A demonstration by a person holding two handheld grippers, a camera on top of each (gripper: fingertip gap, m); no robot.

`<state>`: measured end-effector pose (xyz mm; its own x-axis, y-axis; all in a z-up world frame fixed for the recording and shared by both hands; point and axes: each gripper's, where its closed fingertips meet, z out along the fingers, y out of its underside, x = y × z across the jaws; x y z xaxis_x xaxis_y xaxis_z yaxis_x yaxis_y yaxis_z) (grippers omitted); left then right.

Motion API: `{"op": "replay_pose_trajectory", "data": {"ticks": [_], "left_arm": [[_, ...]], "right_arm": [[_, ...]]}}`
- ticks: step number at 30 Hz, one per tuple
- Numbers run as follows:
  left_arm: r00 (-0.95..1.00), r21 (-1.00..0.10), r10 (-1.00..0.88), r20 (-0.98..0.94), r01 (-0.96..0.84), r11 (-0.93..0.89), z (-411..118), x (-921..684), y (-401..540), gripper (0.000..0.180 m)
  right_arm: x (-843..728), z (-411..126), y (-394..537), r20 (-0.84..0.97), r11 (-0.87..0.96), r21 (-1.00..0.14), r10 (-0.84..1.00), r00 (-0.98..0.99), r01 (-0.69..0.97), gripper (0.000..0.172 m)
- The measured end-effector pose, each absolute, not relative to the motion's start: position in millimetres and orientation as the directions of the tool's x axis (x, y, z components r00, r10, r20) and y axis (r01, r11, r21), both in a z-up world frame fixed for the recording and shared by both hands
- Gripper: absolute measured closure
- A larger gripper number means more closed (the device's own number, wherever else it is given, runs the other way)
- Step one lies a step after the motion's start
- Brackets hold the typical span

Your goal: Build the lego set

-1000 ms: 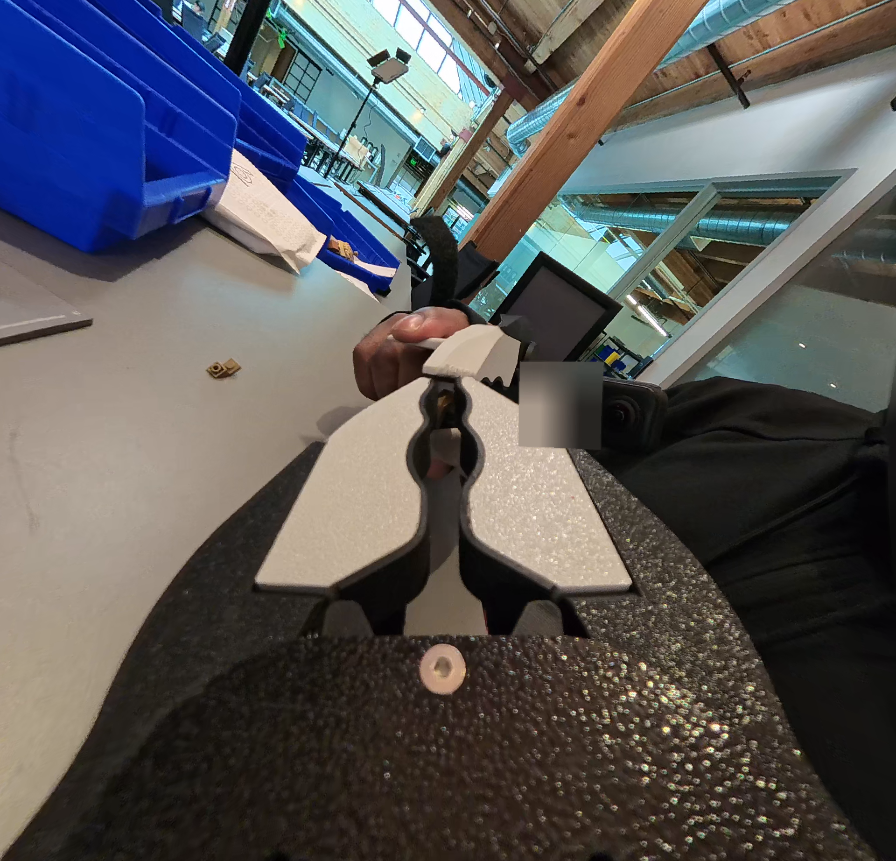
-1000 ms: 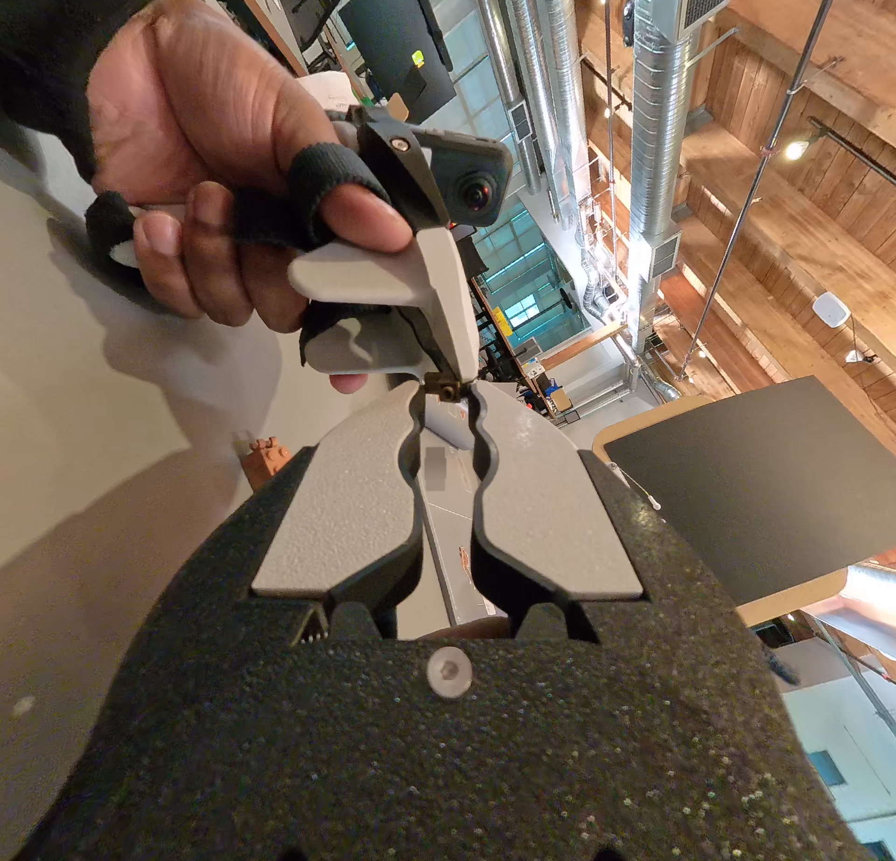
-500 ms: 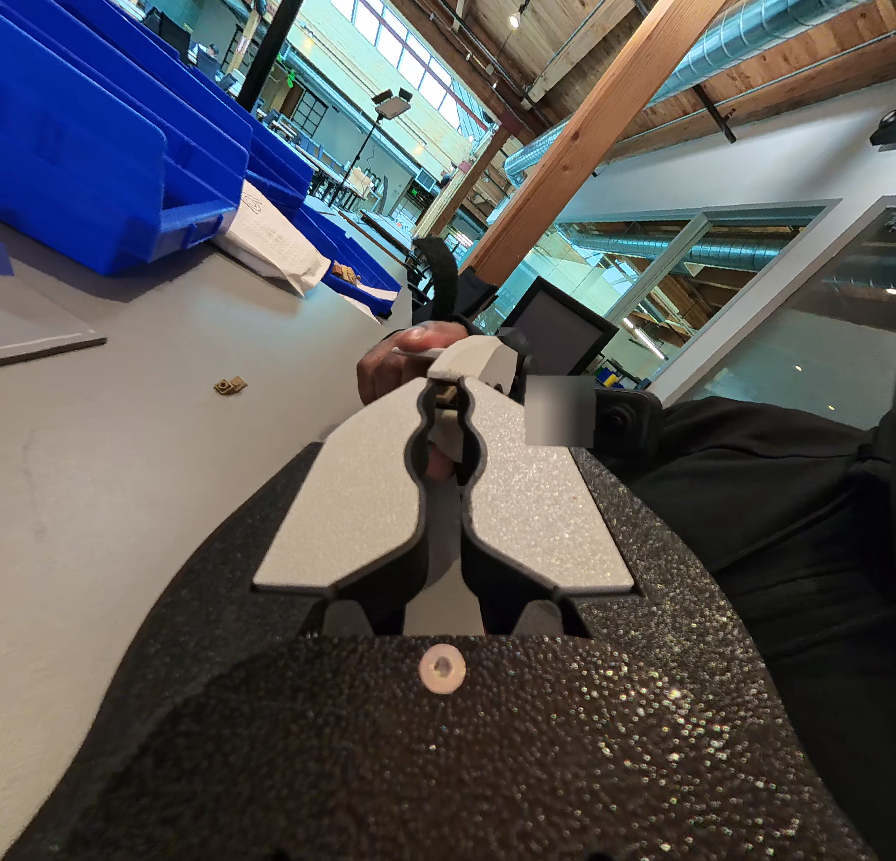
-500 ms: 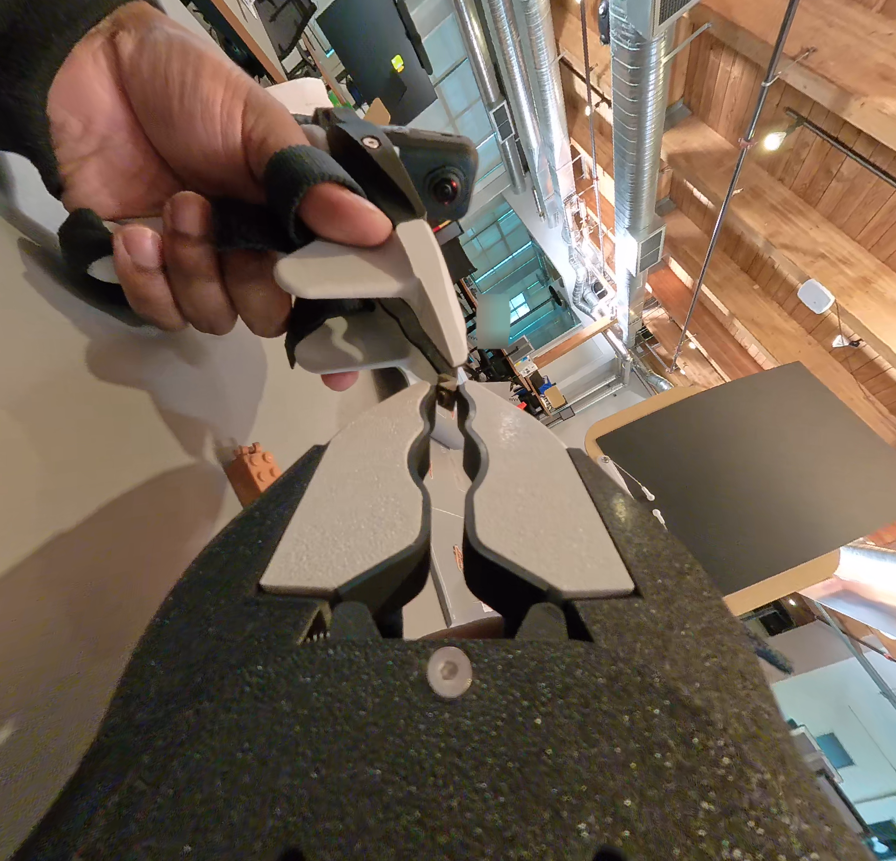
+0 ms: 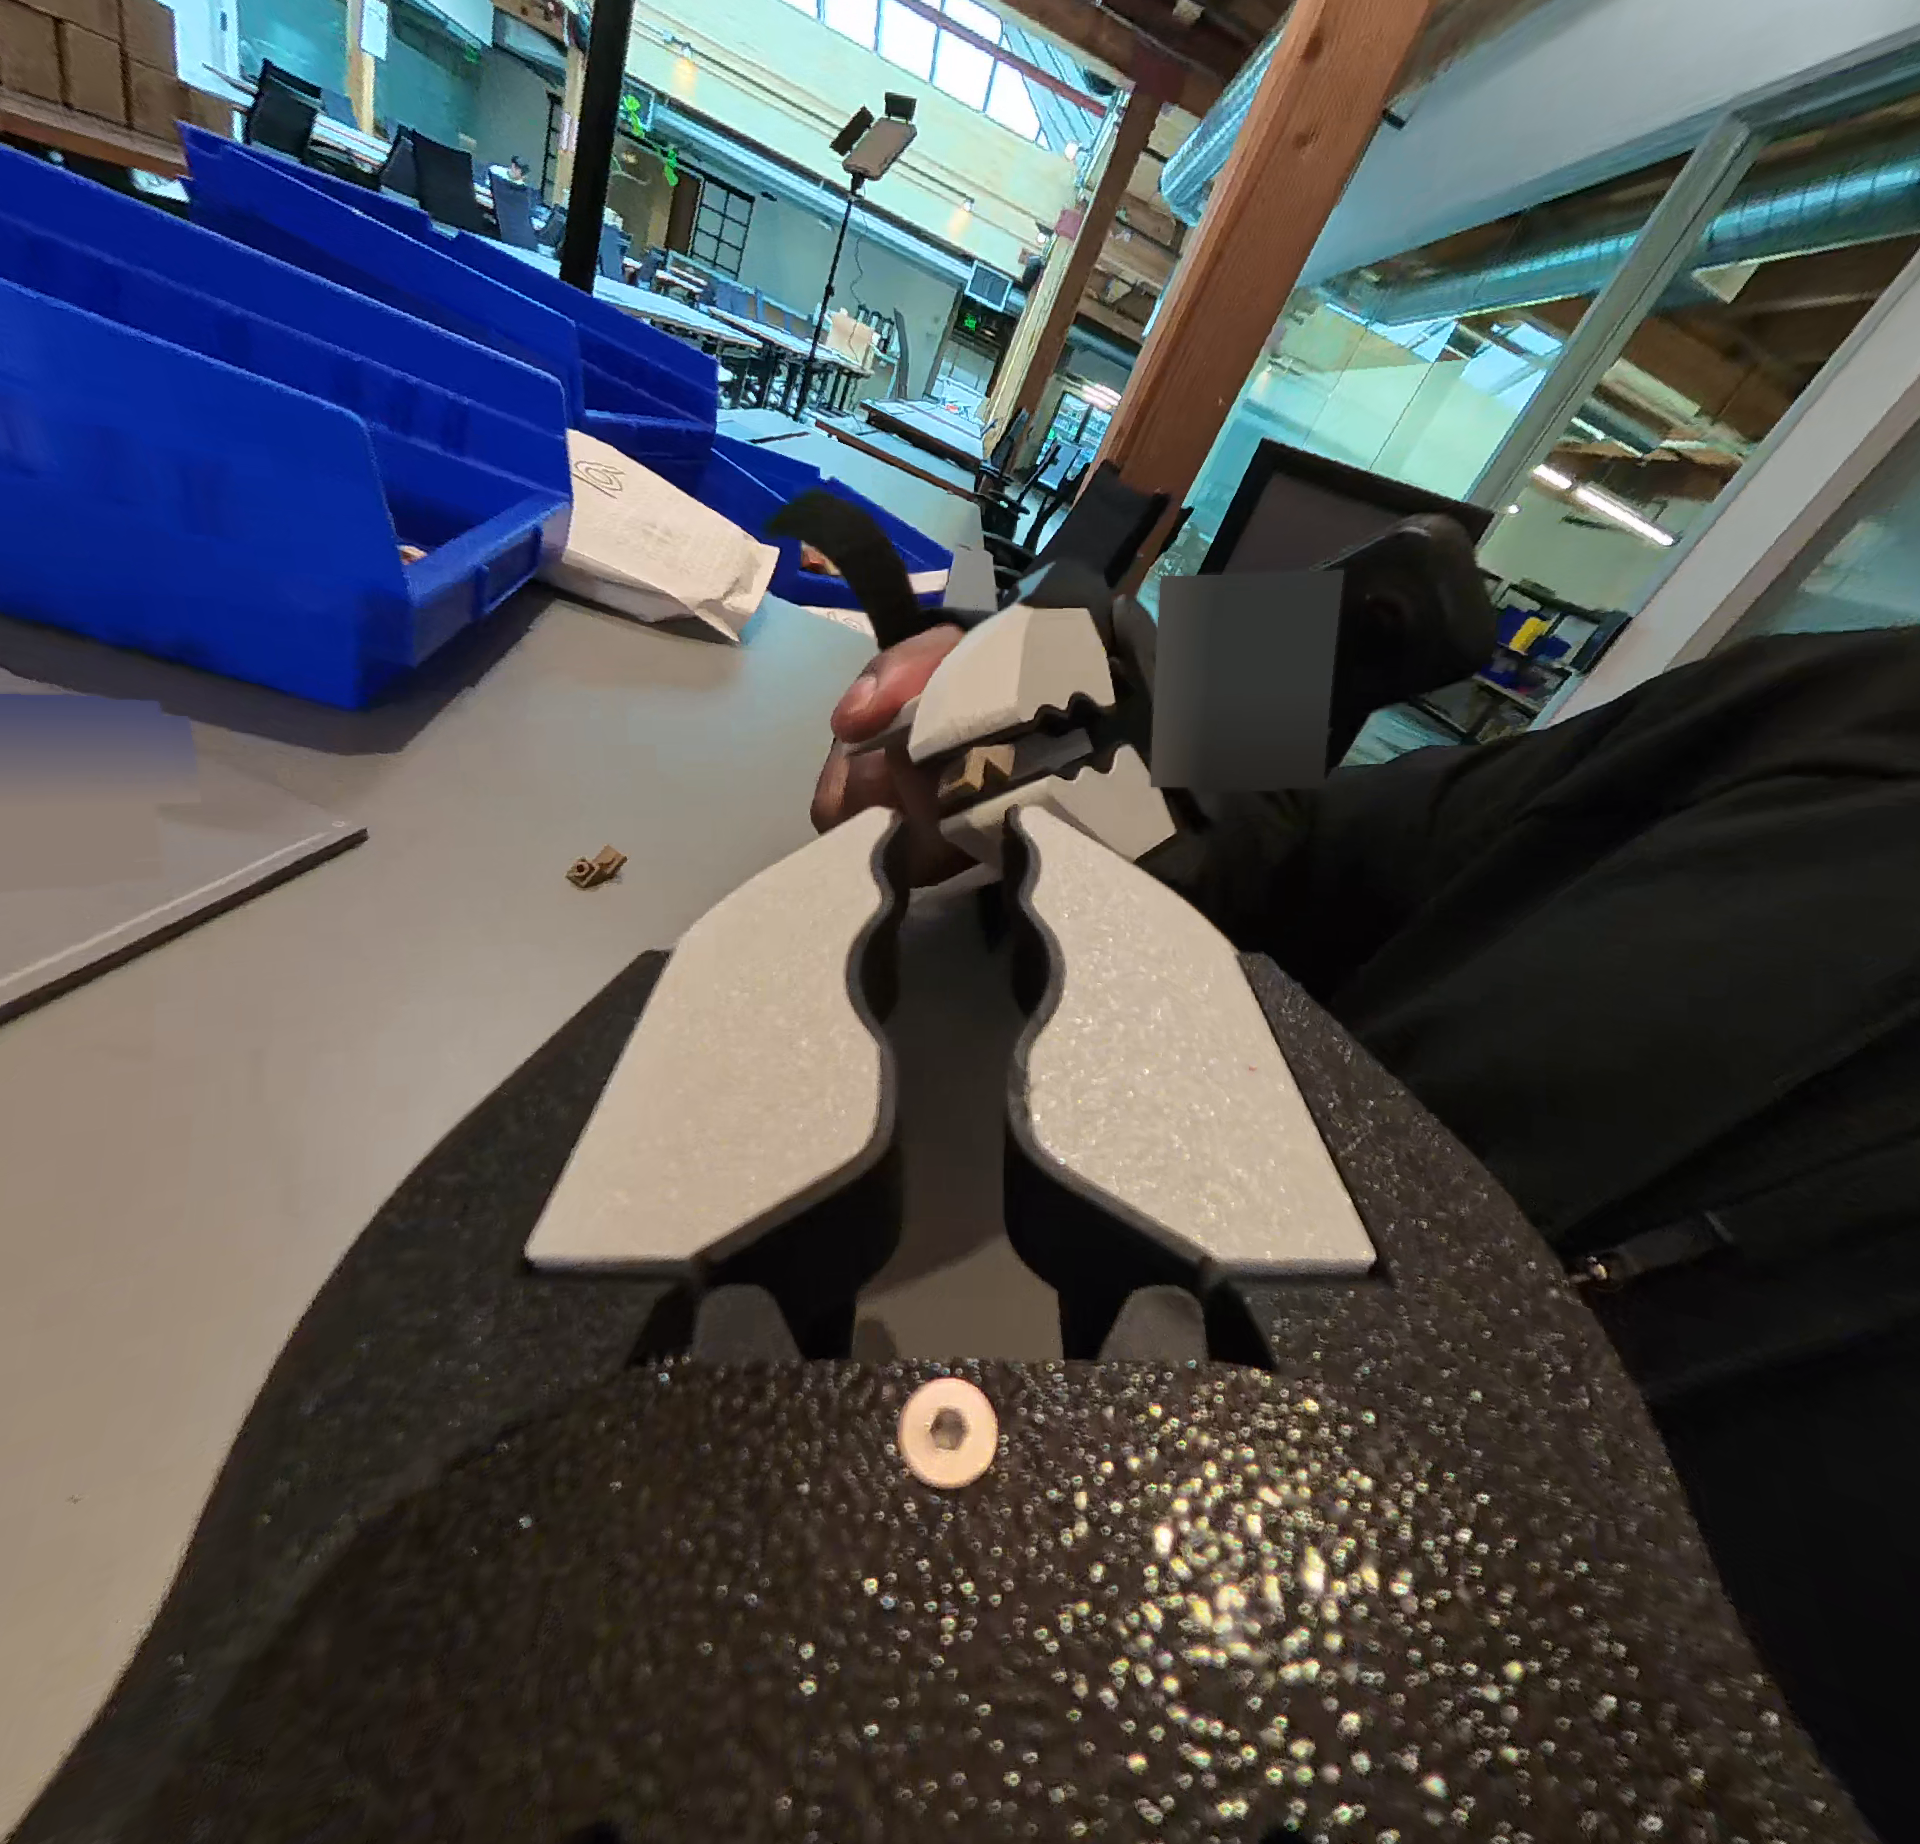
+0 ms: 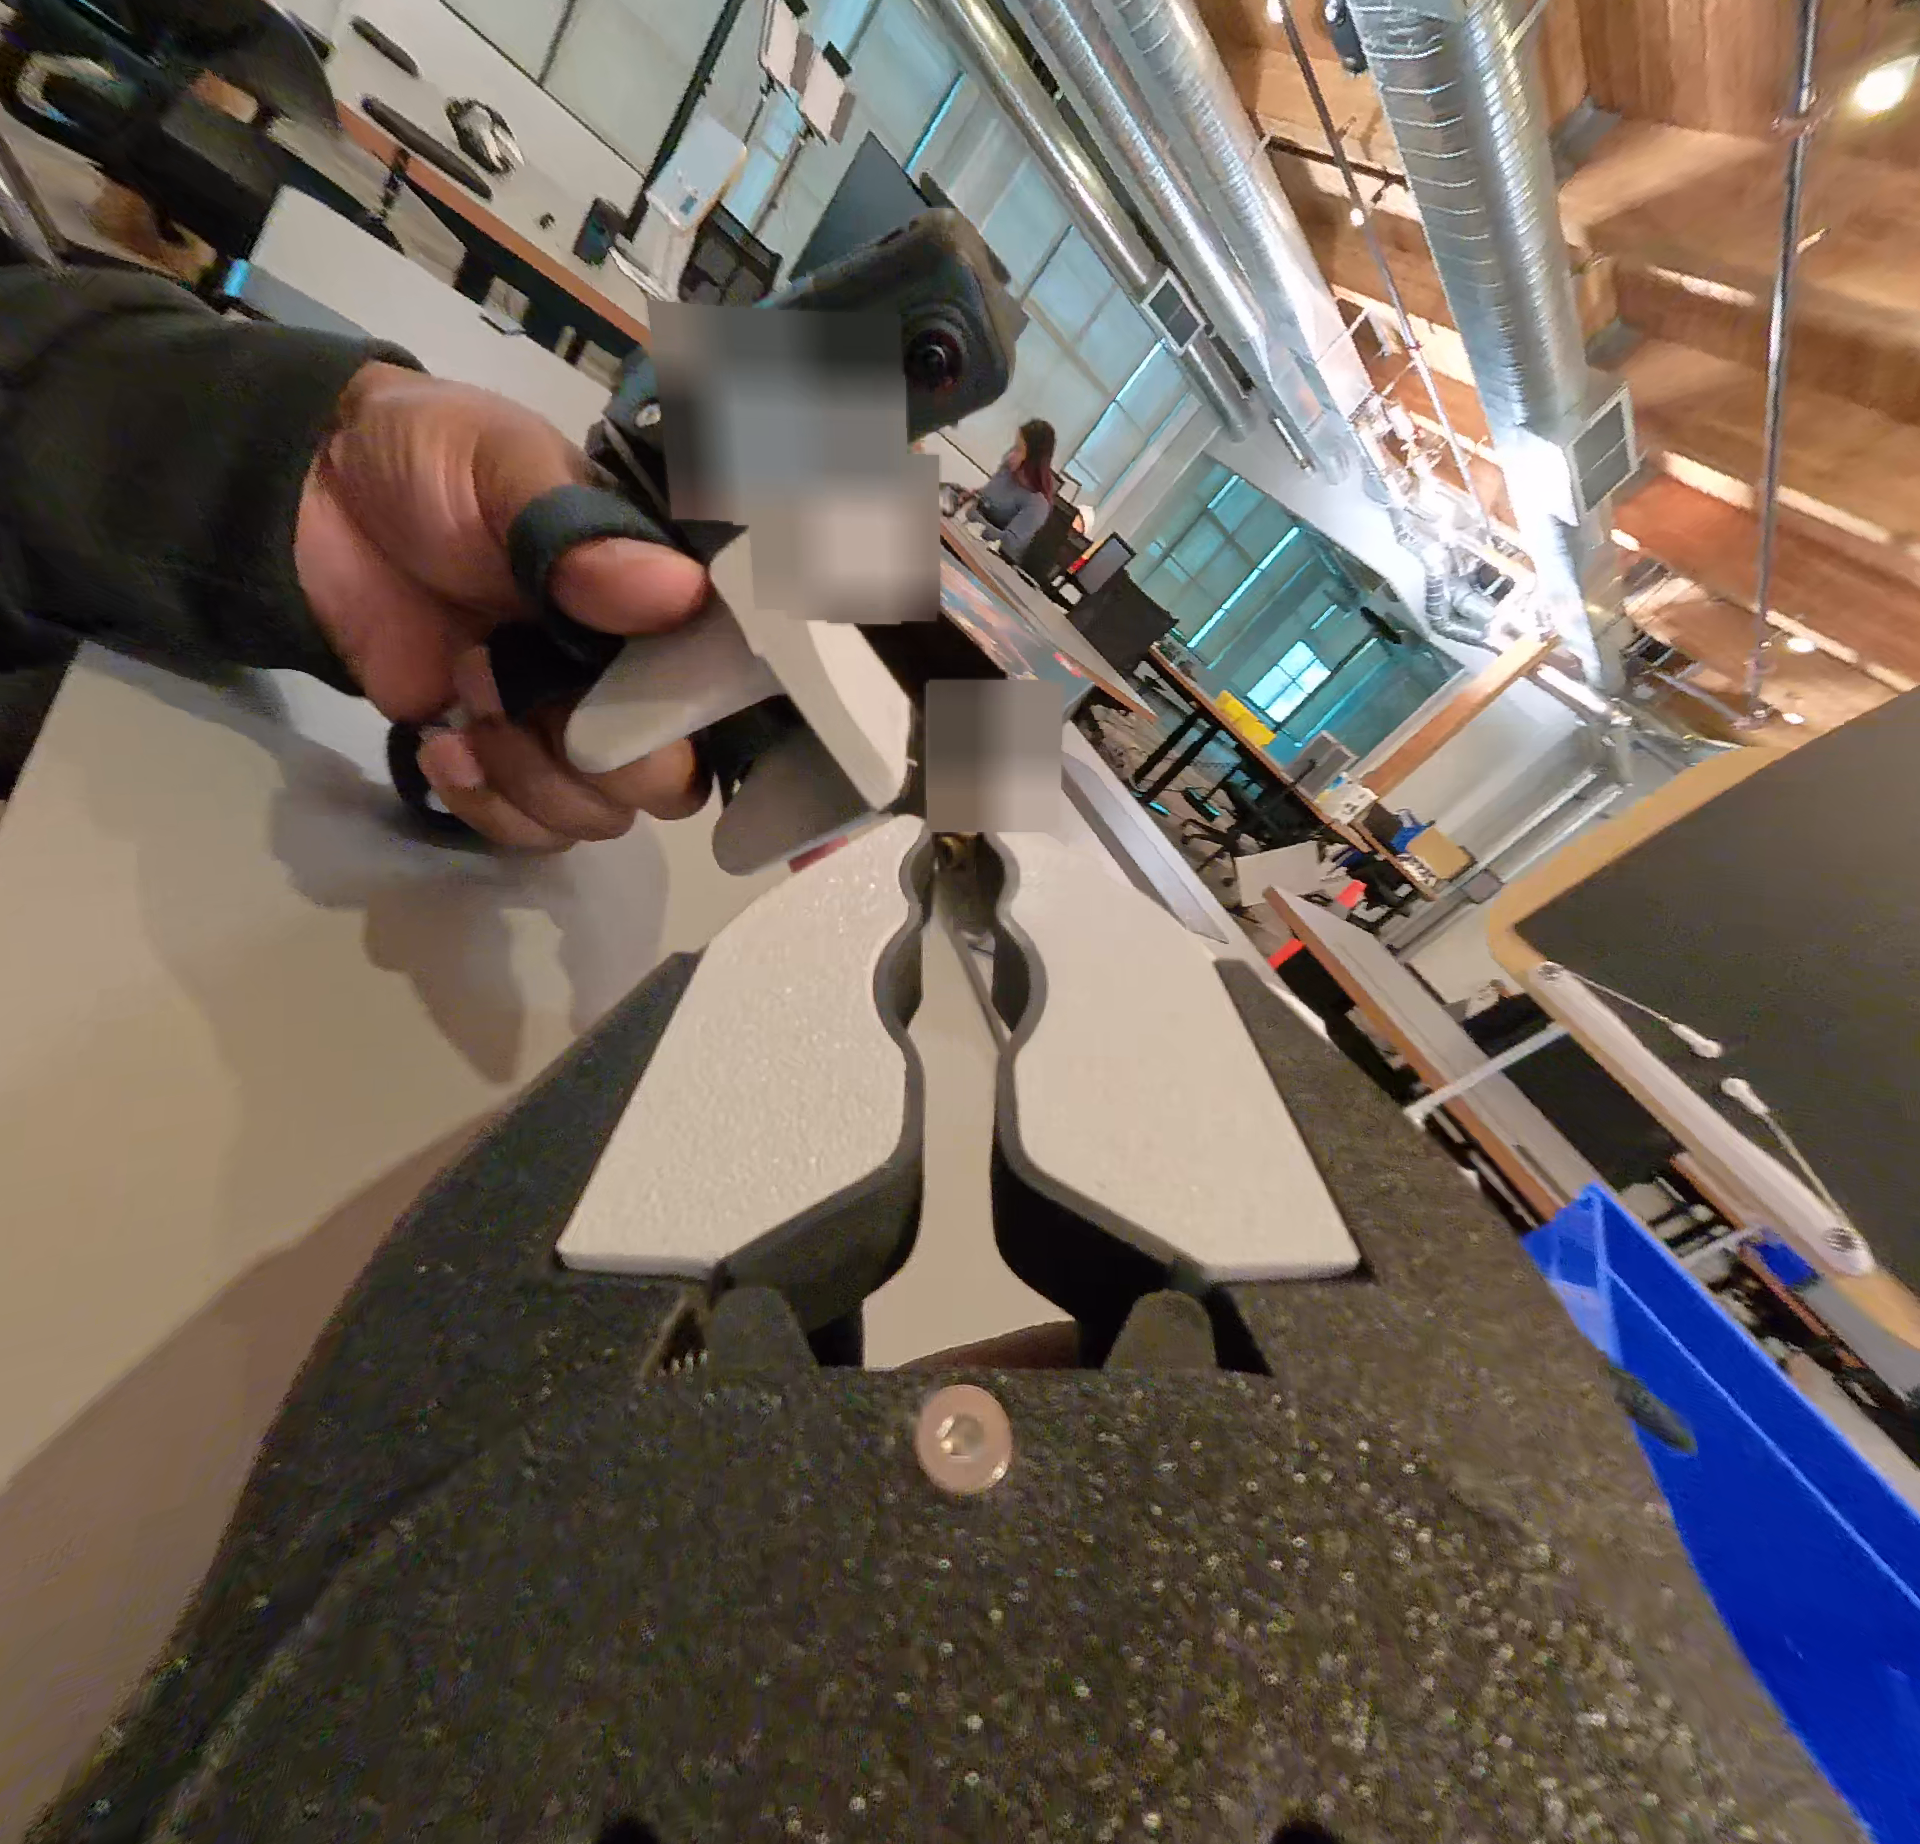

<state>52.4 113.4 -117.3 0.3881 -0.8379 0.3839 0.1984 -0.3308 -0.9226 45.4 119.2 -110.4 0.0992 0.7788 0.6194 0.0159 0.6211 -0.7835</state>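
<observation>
Small tan stepped plastic piece [image 5: 975,778] clamped in the right hand-held gripper [image 5: 961,781], just ahead of the open, bare left hand-held gripper [image 5: 945,838], second tan piece [image 5: 594,866] on grey bench [image 5: 416,963] to its left, blue plastic bins [image 5: 260,506] beyond, white paper bag [image 5: 655,537] beside them.

Each gripper carries two pale grey, grainy-surfaced fingers [image 5: 748,1056] with black edging and a wavy inner outline that narrows toward the tips. They are set into a black body [image 5: 935,1586] with a rough, speckled, glittering texture, and a single silver hex-socket screw [image 5: 948,1432] sits at its centre just behind the fingers. The right gripper [image 6: 961,854] has the same build and the same silver screw [image 6: 962,1441]. A dark, rounded camera [image 6: 940,340] is mounted on the left gripper [image 5: 951,838]. The person wears a black sleeve [image 6: 156,464], black clothing [image 5: 1610,911] and black fabric loops [image 6: 582,537] around the digits.
</observation>
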Motion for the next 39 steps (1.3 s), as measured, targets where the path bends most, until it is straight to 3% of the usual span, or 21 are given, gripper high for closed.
{"op": "replay_pose_trajectory", "data": {"ticks": [16,22,30,35,39], "left_arm": [[0.347,-0.908,-0.84,0.417,0.19,-0.373,-121,54,109,0.174],[0.343,-0.889,-0.82,0.458,0.182,-0.421,-126,52,110,0.175],[0.398,-0.875,-0.783,0.478,0.136,-0.465,-137,44,114,0.177],[0.397,-0.877,-0.791,0.466,0.087,-0.473,-142,49,110,0.178],[0.393,-0.878,-0.795,0.462,0.079,-0.471,-143,50,110,0.178]], "right_arm": [[42,-120,112,0.687,0.687,-0.726,0.723,0.074,0.038,0.163],[43,-125,116,0.822,0.817,-0.568,0.559,0.11,0.098,0.155],[44,-136,122,0.972,0.952,-0.224,0.204,0.112,0.206,0.147],[43,-136,118,0.981,0.964,-0.176,0.156,0.112,0.2,0.148],[44,-138,117,0.98,0.964,-0.187,0.171,0.098,0.191,0.161]]}}
